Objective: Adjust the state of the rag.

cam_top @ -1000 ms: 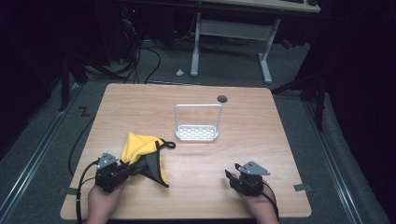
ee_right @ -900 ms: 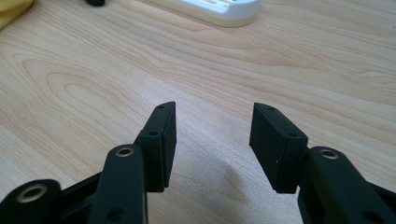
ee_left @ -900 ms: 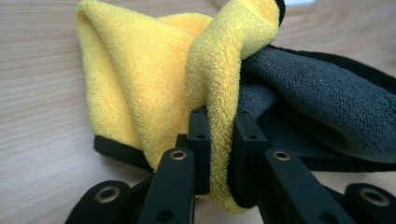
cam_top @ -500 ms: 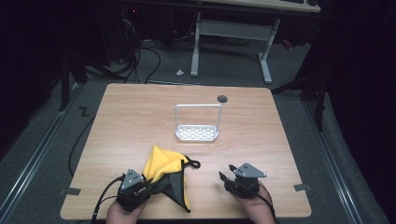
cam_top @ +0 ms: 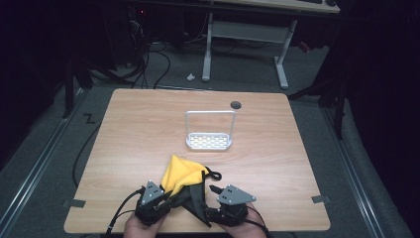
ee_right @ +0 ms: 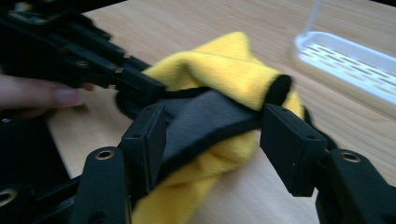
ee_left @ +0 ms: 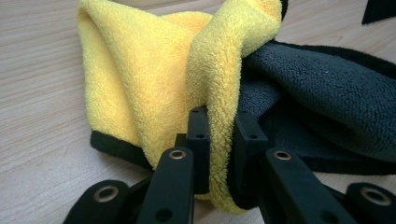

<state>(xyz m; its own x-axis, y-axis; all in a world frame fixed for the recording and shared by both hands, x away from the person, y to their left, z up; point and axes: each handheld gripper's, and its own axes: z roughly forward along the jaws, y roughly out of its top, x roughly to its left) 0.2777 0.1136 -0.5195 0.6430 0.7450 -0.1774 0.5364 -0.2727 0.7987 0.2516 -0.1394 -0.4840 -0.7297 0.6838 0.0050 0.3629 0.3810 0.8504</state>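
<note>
A cloth (cam_top: 183, 173), yellow on one side and dark grey on the other, lies bunched near the table's front edge. My left gripper (cam_top: 168, 201) is shut on a yellow fold of it; in the left gripper view the fold (ee_left: 210, 70) is pinched between the jaws of this gripper (ee_left: 219, 119). Just right of the cloth sits my right gripper (cam_top: 210, 198). Its jaws have just been opening and now stand wide. In the right gripper view the cloth's dark flap (ee_right: 210, 116) lies between the pads of the gripper (ee_right: 212, 128), which do not press on it.
A small white rack (cam_top: 209, 141) with a tall wire handle stands at the middle of the wooden table (cam_top: 148, 129). Behind it a round dark hole (cam_top: 236, 105) sits in the tabletop. Both hands rest at the front edge, close together.
The left gripper has dragged the cloth rightward along the front edge. The right gripper has moved left up to the cloth, and its jaws have spread around the dark flap.
</note>
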